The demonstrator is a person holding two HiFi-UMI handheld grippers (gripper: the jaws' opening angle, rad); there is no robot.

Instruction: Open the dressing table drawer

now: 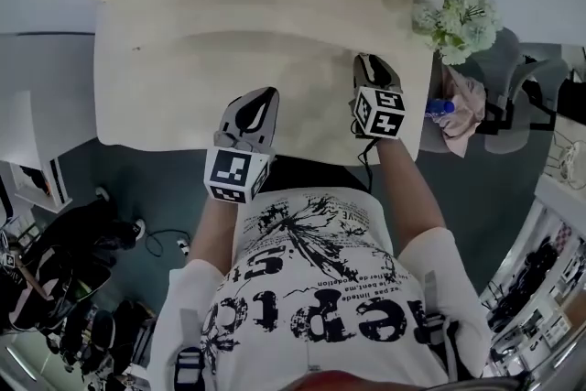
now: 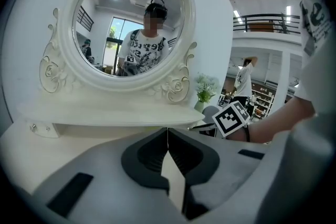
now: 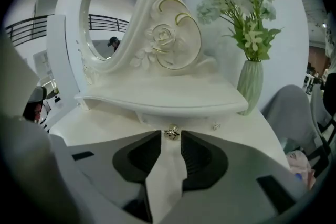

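- Cream-white carved dressing table (image 1: 183, 78) with an oval mirror (image 2: 128, 18). A raised shelf ran beneath the mirror.
- The small drawer (image 3: 152, 117) was tucked under that shelf, on the table top. It looked shut, its front flush under the shelf lip.
- A small round silver-metal knob (image 3: 171, 133) stood on the drawer front. A second similar knob (image 3: 216, 126) sat off to the right, just beside a pale green ribbed vase of white flowers (image 3: 251, 81).
- The right gripper (image 3: 171, 137) was lined up on the first knob, its jaws parted by a narrow gap and the knob sitting right at the mouth. No clamp on it was evident.
- The left gripper (image 2: 168, 136) had its tips pressed together with nothing between them. It was parked over the table top, well apart from the drawer.
- Step in hand, by judgement: seating the right claw on the knob.
- To do it well: ease forward until the pads straddle the knob's neck, not just its rounded face, and keep centred so neither pad rides off.
- Close firmly before any pull, since a small smooth knob slips easily.
- Pull straight back along the drawer's travel, level with the table top. Angling up would jam it under the shelf.
- Keep wide of the vase.
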